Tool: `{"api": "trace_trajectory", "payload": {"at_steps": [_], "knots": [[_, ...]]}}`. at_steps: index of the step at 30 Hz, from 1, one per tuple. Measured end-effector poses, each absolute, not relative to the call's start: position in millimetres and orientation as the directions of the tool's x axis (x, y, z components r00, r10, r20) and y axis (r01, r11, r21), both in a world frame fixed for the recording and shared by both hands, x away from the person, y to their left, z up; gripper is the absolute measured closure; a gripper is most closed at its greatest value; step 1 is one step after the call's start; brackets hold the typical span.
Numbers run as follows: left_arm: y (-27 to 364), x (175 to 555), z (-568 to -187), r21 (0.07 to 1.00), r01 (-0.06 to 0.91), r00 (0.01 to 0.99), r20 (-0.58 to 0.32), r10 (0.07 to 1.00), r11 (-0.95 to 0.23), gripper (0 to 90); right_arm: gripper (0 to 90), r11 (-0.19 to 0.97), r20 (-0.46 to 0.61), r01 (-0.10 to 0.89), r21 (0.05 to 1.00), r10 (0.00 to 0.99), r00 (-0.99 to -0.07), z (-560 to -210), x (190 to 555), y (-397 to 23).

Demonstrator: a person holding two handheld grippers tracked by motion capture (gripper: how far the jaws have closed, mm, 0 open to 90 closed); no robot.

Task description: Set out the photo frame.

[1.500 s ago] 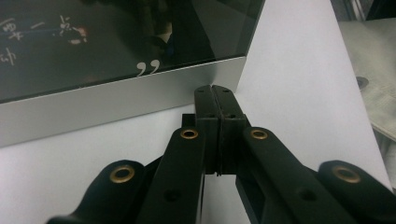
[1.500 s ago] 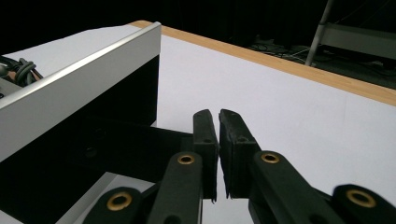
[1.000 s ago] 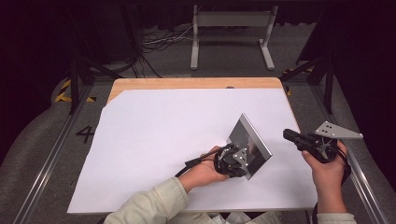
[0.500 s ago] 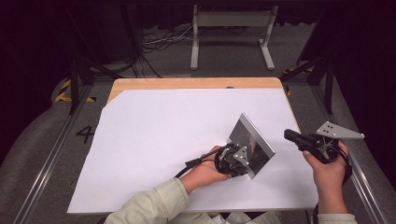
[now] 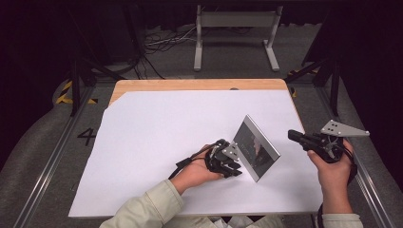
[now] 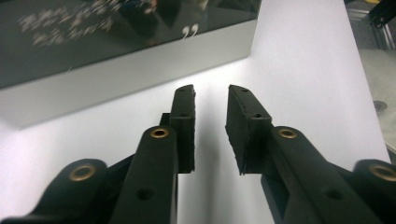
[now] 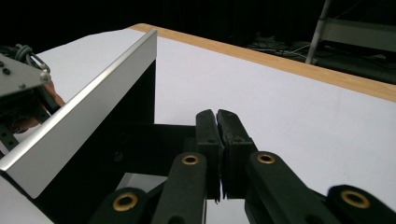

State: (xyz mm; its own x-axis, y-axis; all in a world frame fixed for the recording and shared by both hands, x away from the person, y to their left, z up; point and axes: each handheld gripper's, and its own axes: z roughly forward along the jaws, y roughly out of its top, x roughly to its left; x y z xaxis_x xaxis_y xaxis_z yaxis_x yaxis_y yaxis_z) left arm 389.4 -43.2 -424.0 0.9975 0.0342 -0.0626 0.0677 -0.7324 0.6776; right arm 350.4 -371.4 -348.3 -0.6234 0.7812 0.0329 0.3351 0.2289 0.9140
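A picture frame [image 5: 256, 148] with a silver rim and dark glass stands tilted on the white table [image 5: 157, 137]. My left gripper [image 5: 236, 165] lies low at the frame's near left corner. Its jaws have just been opening and stand apart with only bare table between them. In the left gripper view the left gripper [image 6: 211, 93] points at the frame's silver rim [image 6: 116, 91], just short of it. My right gripper [image 5: 291, 135] hovers to the right of the frame, shut on nothing. The right gripper view has the right gripper [image 7: 217, 114] facing the frame's black back [image 7: 116, 126].
The table's wooden far edge [image 5: 199, 84] shows beyond the white sheet. The right gripper is over the table's right edge. A metal stand [image 5: 235, 28] and cables lie on the floor behind. Rails run along both sides.
The left gripper's jaws have opened and the hand has drawn back a little to the left, off the frame. The frame stays standing. The right hand has not moved.
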Motion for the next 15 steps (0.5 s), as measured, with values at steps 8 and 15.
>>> {"api": "trace_trajectory", "payload": {"at_steps": [8, 15], "knots": [[-8, 395, -419, 0.696, 0.131, 0.991, -0.086, 0.099, -0.706, 67.4, 85.9, 0.216, 0.057, 0.341, 0.915, 0.768, -0.638, -343, 354, -370], [18, 399, -413, 0.725, 0.184, 0.982, -0.103, 0.159, -0.664, 65.5, 85.6, 0.210, 0.074, 0.356, 0.911, 0.764, -0.641, -340, 356, -371]]}}
